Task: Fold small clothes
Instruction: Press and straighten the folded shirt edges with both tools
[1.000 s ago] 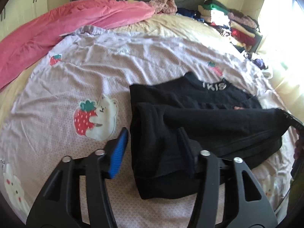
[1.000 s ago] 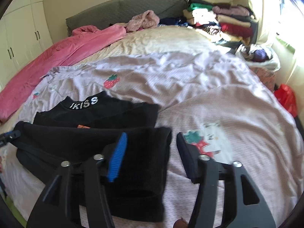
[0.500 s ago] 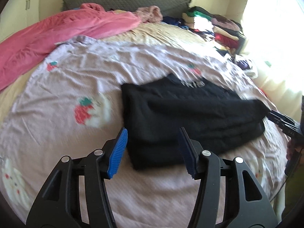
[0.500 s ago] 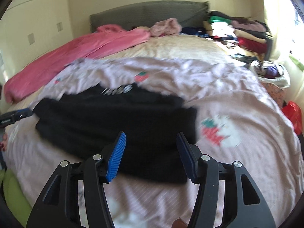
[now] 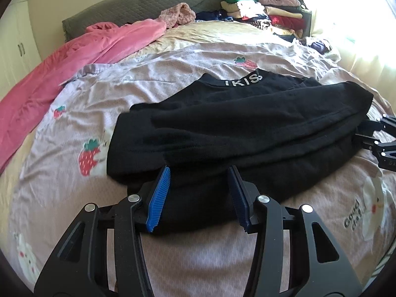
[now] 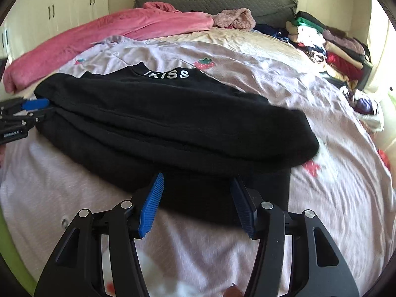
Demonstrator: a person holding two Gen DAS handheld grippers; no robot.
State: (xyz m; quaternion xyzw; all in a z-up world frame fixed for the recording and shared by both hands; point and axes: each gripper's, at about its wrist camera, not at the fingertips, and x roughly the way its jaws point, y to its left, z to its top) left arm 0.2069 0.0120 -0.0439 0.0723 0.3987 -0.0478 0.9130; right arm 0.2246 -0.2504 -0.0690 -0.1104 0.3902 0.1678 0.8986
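Left wrist view: the left gripper (image 5: 199, 195) stands spread over the folded black knit sweater (image 5: 237, 128), whose near hem hides behind its fingers; right gripper (image 6: 196, 201) likewise spread, lower frame.

The folded sweater (image 5: 235, 128) lies on the bed (image 5: 173, 74); blanket (image 5: 74, 57) far left, clothes pile (image 5: 267, 14) far right.
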